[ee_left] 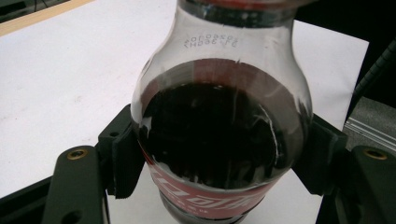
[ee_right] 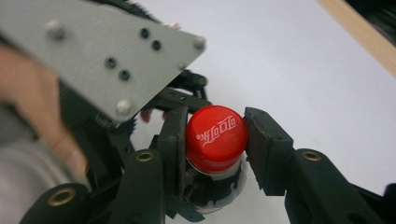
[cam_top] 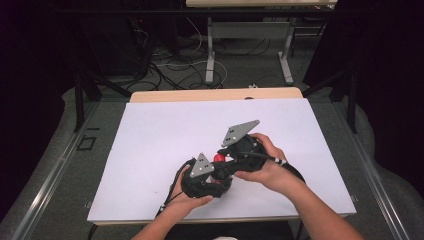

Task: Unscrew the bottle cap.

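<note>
In the high view, a white-topped desk (cam_top: 165, 135) is seen with both hands brought together near its front middle. The left tool (cam_top: 212, 176) and the right tool (cam_top: 223, 159) are held close, and a small red spot between them marks the red plastic screw cap (cam_top: 218, 158) of a bottle. The bottle body is hidden there by the tools and hands.

In the left gripper view, a clear plastic bottle of dark cola with a red label (ee_left: 219, 130) is gripped around its wide body. Both jaws of the left tool (ee_left: 219, 154) are pressed against its sides, closed as far as the bottle allows.

In the right gripper view, the red cap (ee_right: 216, 135) is seen from above between the jaws of the right tool (ee_right: 214, 149). One jaw lies against the cap; a thin gap may remain at the other, so a firm clamp cannot be confirmed. The left tool's grey plate (ee_right: 112, 56) is seen just beside it.

The cap is still seated on the neck. It is judged that the bottle has been secured and the cap approached, while the unscrewing, if intended, is left to do.
</note>
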`<state>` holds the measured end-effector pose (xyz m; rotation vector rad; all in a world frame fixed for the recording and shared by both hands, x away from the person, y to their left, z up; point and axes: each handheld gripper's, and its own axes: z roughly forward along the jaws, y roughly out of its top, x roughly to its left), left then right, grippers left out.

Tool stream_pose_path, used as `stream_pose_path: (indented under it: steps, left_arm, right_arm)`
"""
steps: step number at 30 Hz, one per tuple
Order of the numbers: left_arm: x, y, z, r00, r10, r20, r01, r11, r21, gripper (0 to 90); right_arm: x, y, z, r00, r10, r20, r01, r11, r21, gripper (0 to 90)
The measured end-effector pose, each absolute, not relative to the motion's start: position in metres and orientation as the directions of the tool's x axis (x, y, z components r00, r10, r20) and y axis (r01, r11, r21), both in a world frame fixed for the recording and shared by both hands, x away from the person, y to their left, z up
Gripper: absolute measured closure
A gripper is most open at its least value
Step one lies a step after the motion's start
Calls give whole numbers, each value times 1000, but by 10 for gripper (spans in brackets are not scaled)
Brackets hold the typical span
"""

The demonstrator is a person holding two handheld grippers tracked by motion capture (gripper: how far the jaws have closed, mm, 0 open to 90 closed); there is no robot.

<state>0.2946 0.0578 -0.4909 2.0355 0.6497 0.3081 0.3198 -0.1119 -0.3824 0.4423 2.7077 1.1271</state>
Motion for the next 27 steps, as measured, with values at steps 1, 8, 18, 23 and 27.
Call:
stream_pose_path:
  steps: [1,8,18,23,27]
  left_arm:
    - [294,58,-491,833,551,-44,322,-419,849,300]
    - [293,55,-491,833,551,-50,324,-414,851,300]
    - [295,58,-490,819,571,-51,335,-405,851,300]
    - [294,58,-489,822,567,-54,338,-410,847,300]
    - [294,58,-490,821,569,-46,332,-410,849,300]
  right_arm:
    - [324,-114,-382,-957,287,-42,174,681,711,608]
    - [337,-124,-381,-988,151,-42,73,685,725,438]
    - [302,-114,-377,-839,544,8,372,561,740,502]
    - [298,-108,-381,-808,590,-10,396,556,731,587]
    - [303,-110,-380,-838,545,-19,365,586,724,607]
